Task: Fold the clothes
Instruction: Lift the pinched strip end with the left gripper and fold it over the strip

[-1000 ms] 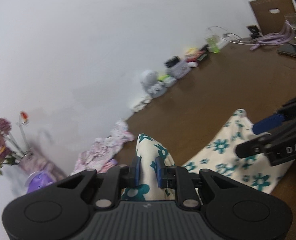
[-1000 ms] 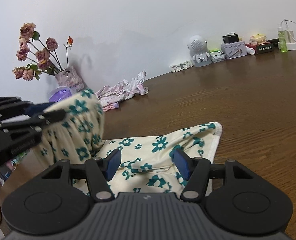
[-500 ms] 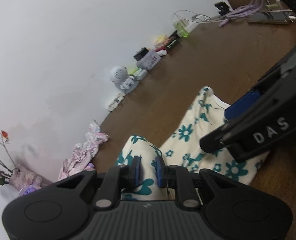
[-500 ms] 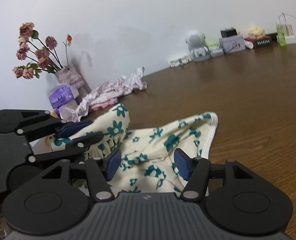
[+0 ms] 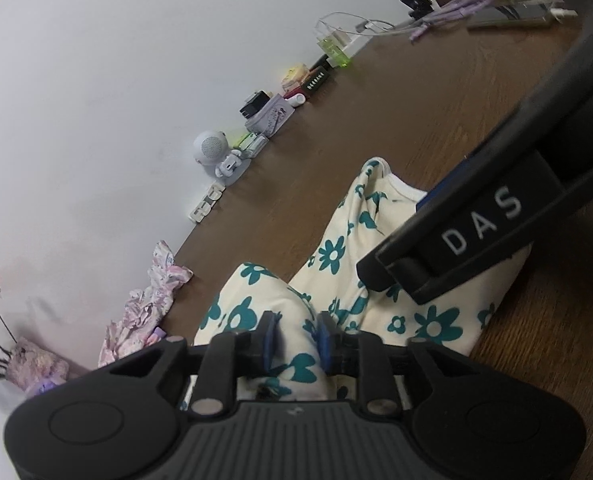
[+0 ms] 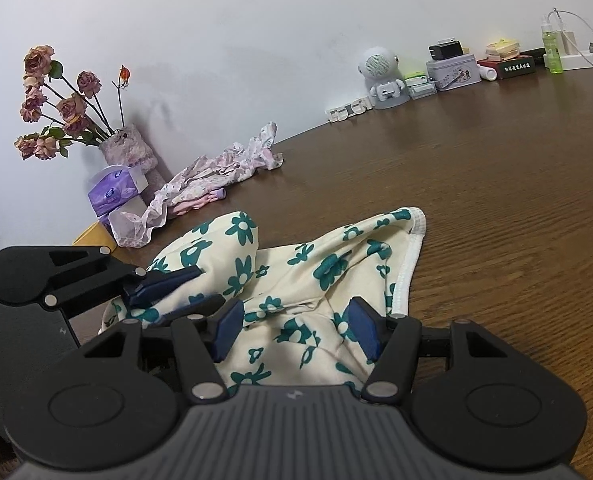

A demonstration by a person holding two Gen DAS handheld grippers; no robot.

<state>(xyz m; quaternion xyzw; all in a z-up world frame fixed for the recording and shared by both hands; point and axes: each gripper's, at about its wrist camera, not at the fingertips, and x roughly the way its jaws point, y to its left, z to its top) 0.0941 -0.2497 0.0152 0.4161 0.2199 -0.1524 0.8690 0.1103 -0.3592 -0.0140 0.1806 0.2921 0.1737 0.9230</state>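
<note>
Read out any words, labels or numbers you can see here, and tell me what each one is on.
"DAS": white letters on the right gripper, seen from the left wrist view.
Dark red box by the wall: a light line of print, too small to read.
Grey tin: decorated, no legible text.
Purple tissue pack: nothing readable.

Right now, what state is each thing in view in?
Floral cloth: bunched on the table, half folded, one edge raised.
Left gripper: jaws just opening, a cloth ridge between them.
Right gripper: jaws wide open over the cloth, not clamping.
Pink garment: crumpled by the wall, unfolded.
Roses: dried, upright in their vase.
</note>
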